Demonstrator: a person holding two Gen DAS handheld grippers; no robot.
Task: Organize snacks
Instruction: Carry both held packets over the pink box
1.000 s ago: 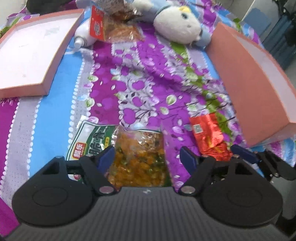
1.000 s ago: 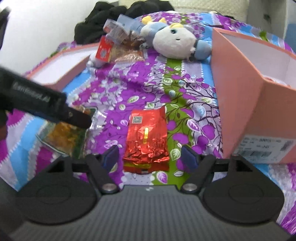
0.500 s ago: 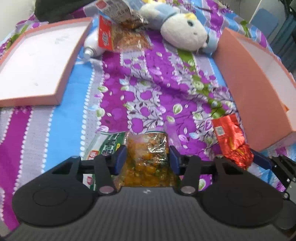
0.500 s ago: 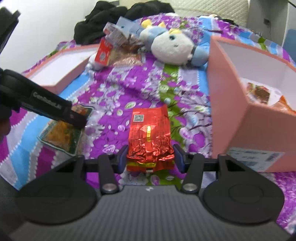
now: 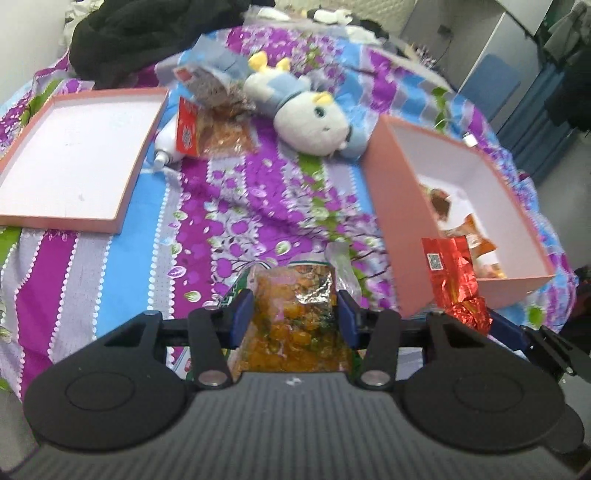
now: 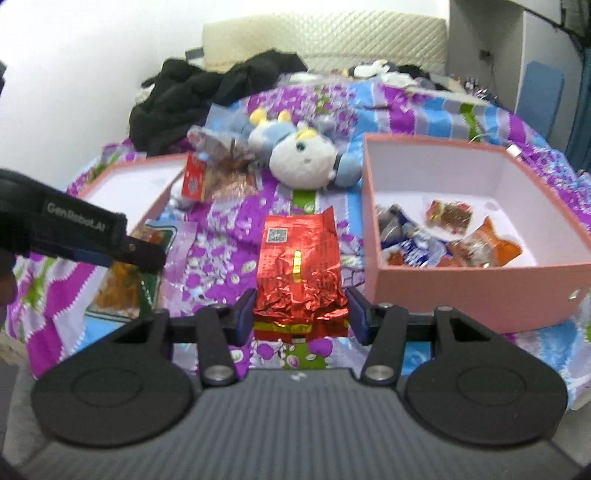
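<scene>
1. Bed, floral purple, blue and green bedspread (image 5: pixel 258 192).
2. Shallow pink box lid (image 5: pixel 74 162), left side.
3. Deep pink box (image 5: pixel 399 221), right side.
4. Plush toy (image 5: pixel 310 114), far centre.
5. Red-labelled snack bags (image 5: pixel 210 129), beside lid.
6. Black clothing (image 5: pixel 140 33), far edge.

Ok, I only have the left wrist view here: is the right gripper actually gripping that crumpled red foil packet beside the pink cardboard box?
Observer: Yes. The right wrist view shows the right gripper with both blue pads pressed on the crumpled red foil packet, holding it upright.
Operator: What lies in the box's near-left corner? The wall hides it from me.
Observer: Blue and white wrappers, inside the pink cardboard box.
Operator: Anything on my gripper's outside?
Observer: The left gripper, shut on the clear packet of orange snacks, carries white GenRobot.AI lettering on its side.
</scene>
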